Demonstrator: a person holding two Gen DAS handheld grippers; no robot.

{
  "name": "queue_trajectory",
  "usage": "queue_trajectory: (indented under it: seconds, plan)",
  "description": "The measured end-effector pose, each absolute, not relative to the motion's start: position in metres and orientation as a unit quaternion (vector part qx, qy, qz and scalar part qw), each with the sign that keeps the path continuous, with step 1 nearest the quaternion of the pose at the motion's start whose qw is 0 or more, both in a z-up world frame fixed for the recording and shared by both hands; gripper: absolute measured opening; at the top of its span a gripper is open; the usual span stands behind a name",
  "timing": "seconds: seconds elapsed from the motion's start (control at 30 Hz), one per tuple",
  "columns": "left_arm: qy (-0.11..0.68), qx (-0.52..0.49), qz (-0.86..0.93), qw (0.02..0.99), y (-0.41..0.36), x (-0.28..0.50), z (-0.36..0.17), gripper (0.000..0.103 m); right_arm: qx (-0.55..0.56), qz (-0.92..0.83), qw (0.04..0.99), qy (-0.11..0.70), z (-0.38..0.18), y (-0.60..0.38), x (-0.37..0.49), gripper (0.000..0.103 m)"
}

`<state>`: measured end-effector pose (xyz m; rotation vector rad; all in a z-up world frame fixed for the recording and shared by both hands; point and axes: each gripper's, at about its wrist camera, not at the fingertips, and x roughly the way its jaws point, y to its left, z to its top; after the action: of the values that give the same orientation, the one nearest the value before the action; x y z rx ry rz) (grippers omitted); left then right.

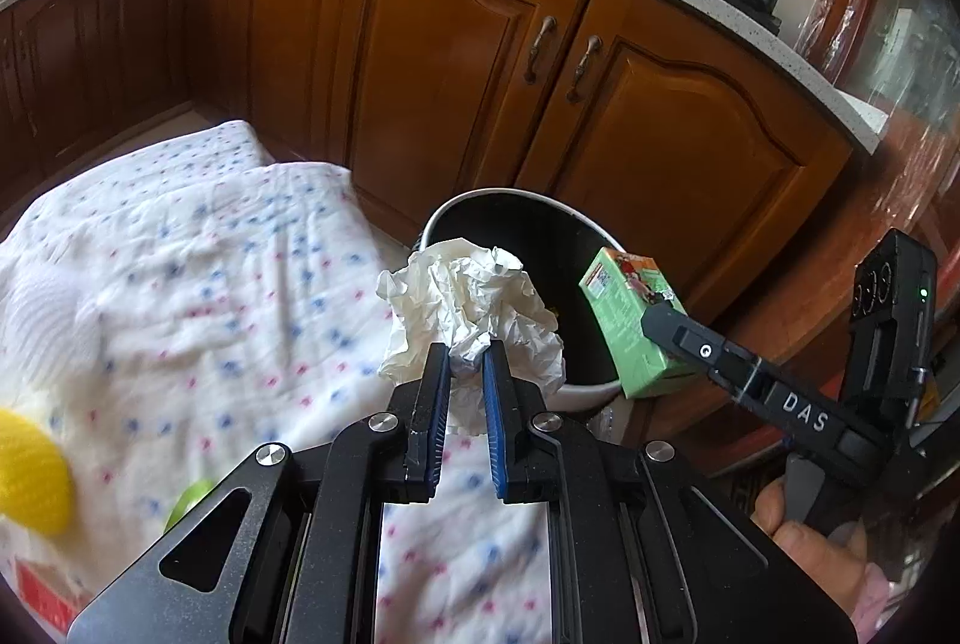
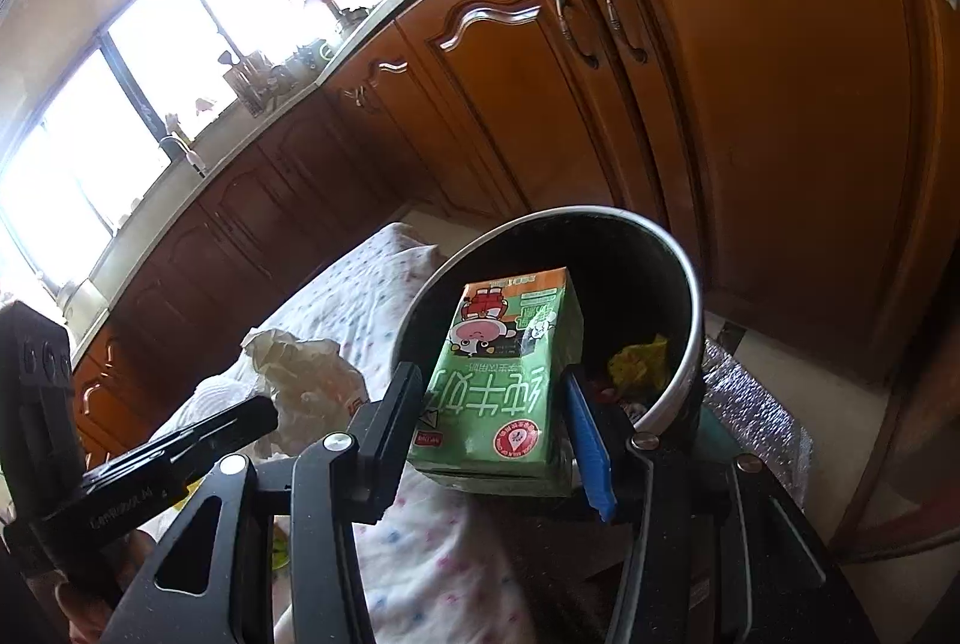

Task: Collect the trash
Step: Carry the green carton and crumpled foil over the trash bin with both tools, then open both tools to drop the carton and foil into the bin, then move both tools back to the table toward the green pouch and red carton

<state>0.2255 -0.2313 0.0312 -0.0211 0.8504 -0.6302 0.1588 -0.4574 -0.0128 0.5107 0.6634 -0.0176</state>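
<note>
My left gripper [image 1: 467, 351] is shut on a crumpled white paper ball [image 1: 474, 308] and holds it beside the rim of a round black bin [image 1: 528, 224]. My right gripper [image 2: 489, 380] is shut on a green milk carton [image 2: 504, 374] and holds it over the near rim of the bin [image 2: 690, 284]. The carton [image 1: 630, 320] and the right gripper [image 1: 690, 344] also show in the left wrist view, at the bin's right side. The paper ball [image 2: 300, 374] and the left gripper [image 2: 240, 422] show at the left of the right wrist view. Yellow scraps [image 2: 642, 362] lie inside the bin.
A table under a white dotted cloth [image 1: 180, 284] lies left of the bin. A yellow object [image 1: 30, 470] is at its near left edge. Brown cabinet doors [image 1: 456, 62] stand close behind. A silvery mat [image 2: 756, 422] lies under the bin.
</note>
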Motion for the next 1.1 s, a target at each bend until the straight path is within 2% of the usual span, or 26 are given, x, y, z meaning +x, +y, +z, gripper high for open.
queue_trajectory:
  seconds: [0.07,0.13,0.5,0.6,0.63,0.73,0.77,0.97,1.1]
  plan:
    - [0.413,-0.009,-0.302,0.859,-0.24,0.233,0.03,0.01,0.247,-0.011,0.913,0.324,-0.015,-0.461,0.161,0.049]
    - [0.423,-0.011,-0.308,0.852,-0.249,0.24,0.028,0.01,0.244,-0.014,0.913,0.327,-0.016,-0.464,0.166,0.002]
    - [0.439,0.024,-0.306,0.845,-0.294,0.264,0.018,0.01,0.255,-0.026,0.903,0.346,-0.033,-0.482,0.178,0.001]
    - [0.447,0.037,-0.308,0.839,-0.304,0.266,0.012,0.013,0.257,-0.026,0.903,0.343,-0.032,-0.483,0.175,0.001]
    - [0.45,0.039,-0.309,0.837,-0.306,0.266,0.01,0.018,0.257,-0.025,0.903,0.343,-0.031,-0.484,0.176,0.001]
    - [0.456,0.039,-0.307,0.835,-0.31,0.268,0.008,0.046,0.259,-0.026,0.904,0.338,-0.028,-0.486,0.172,0.001]
    - [0.455,0.039,-0.305,0.836,-0.312,0.27,0.008,0.049,0.26,-0.026,0.905,0.337,-0.029,-0.487,0.17,0.001]
    - [0.442,0.019,-0.297,0.846,-0.293,0.264,0.015,0.049,0.261,-0.01,0.906,0.334,-0.027,-0.47,0.158,0.002]
    - [0.44,0.002,-0.282,0.853,-0.264,0.253,0.016,0.05,0.26,0.013,0.905,0.336,-0.027,-0.447,0.149,0.007]
